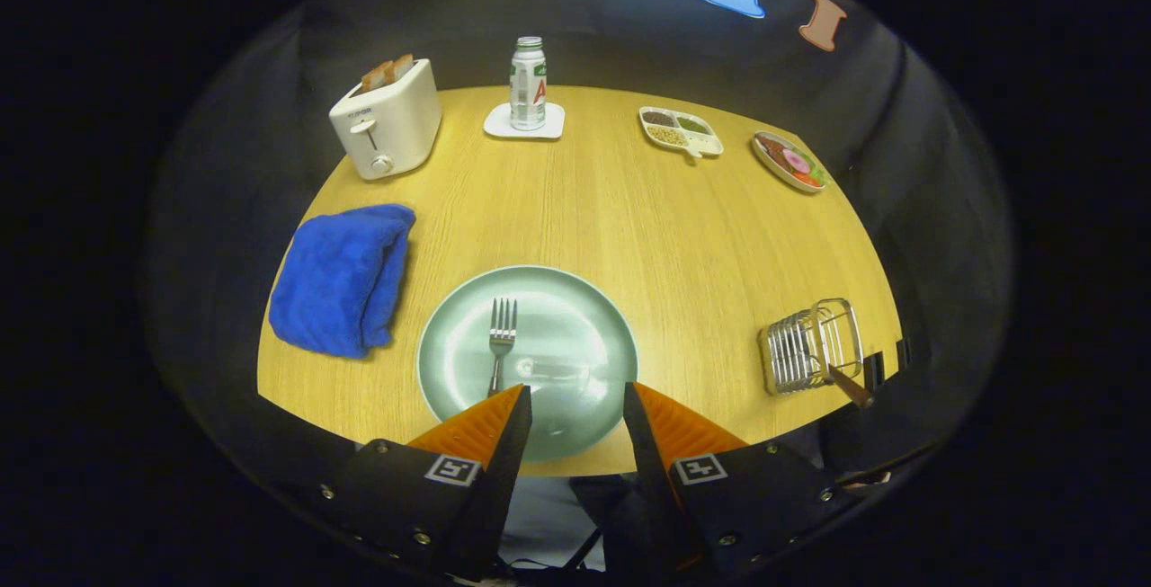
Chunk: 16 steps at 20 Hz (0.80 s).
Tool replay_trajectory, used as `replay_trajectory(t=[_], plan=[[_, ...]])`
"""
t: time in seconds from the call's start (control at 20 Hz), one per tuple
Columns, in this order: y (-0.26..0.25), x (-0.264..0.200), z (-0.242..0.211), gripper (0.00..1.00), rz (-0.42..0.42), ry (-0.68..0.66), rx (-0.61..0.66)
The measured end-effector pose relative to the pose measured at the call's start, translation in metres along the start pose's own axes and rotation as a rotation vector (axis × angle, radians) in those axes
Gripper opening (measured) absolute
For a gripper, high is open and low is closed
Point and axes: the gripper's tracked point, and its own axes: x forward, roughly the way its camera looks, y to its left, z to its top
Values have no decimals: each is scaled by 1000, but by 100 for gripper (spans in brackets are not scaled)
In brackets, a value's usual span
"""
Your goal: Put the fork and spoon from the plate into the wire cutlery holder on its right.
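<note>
One gripper (575, 407) at the near bench edge, fingers spread wide, holding nothing, touching nothing, tips poised over the near rim of one pale green plate (459, 335). One fork (500, 340) lying on that plate, tines pointing away, handle running back toward the left finger and partly hidden by it. One faint, clear-looking piece (553, 369) lying crosswise just right of the fork, possibly the spoon; too washed out by glare to tell. One wire cutlery holder (812, 347) well to the right of the plate, near the bench (629, 227) edge, with a dark handle (850, 386) poking out at its near side.

One blue towel (342, 280) folded left of the plate. One cream toaster (387, 120) at the far left, two slices of toast (388, 73) standing in it. One bottle (528, 84) on one white coaster (501, 124), label too small to read. One divided dish (680, 131) of three portions and one plate of food (789, 161) at the far right.
</note>
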Motion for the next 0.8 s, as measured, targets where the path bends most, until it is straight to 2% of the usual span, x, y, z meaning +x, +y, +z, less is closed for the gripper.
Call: replay_trajectory(t=[0.45, 0.8], plan=[[43, 42, -32, 64, 55, 127, 12], [53, 68, -53, 64, 52, 219, 44]])
